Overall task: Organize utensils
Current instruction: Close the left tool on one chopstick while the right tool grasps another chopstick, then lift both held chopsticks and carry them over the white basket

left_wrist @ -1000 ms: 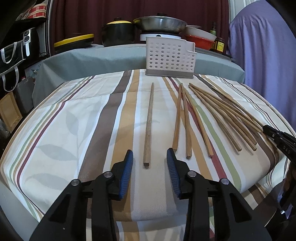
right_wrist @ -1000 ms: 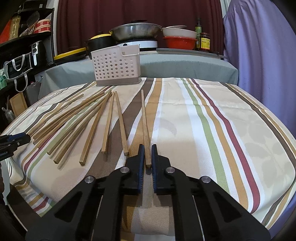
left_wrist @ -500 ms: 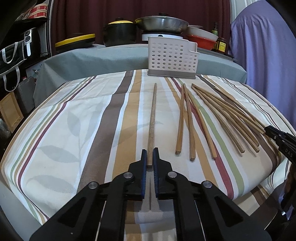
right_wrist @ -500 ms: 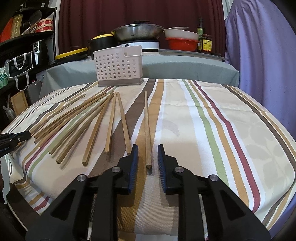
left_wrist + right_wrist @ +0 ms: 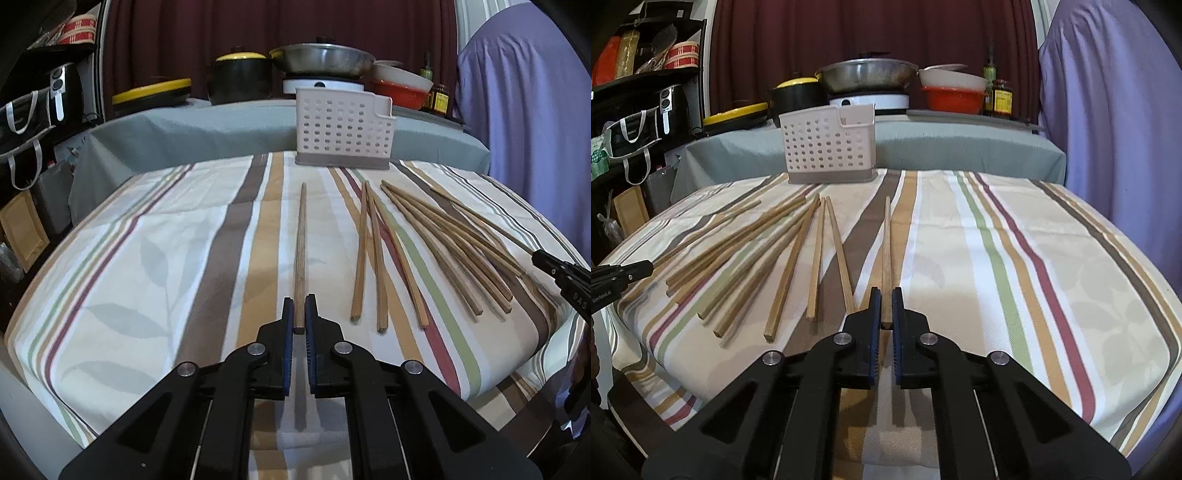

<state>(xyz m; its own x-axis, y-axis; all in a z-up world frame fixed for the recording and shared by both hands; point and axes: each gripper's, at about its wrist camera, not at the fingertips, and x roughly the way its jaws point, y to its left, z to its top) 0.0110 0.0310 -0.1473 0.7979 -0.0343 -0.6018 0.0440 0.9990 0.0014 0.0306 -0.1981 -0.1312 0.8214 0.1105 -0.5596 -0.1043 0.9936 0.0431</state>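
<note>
Wooden and slim, a single brown chopstick (image 5: 301, 251) runs from 6 toward 12 o'clock in our left wrist view, its near end pinched between the blue pads of our left gripper (image 5: 299, 317), whose jaws have closed tight on it. It seems raised off the striped, leaf-printed tablecloth (image 5: 155, 258), casting a shadow beneath the jaws.

Our right wrist view shows much the same: our right gripper (image 5: 886, 310) is clamped on the near end of another long brown chopstick (image 5: 886, 254), which points toward 12 o'clock.

The remaining loose wooden chopsticks (image 5: 768, 258) lie fanned on the cloth at 9 to 10 o'clock in the right view, and at 2 to 3 o'clock in the left view (image 5: 436, 243).

The white perforated plastic utensil holder (image 5: 343, 129) stands upright at the far edge of the cloth, at 12 o'clock from the left gripper and 11 o'clock from the right (image 5: 829, 144).

Behind it, on a grey-covered counter (image 5: 960, 147), sit a metal pan (image 5: 866, 74) and a black pot with a yellow lid (image 5: 796, 92).
</note>
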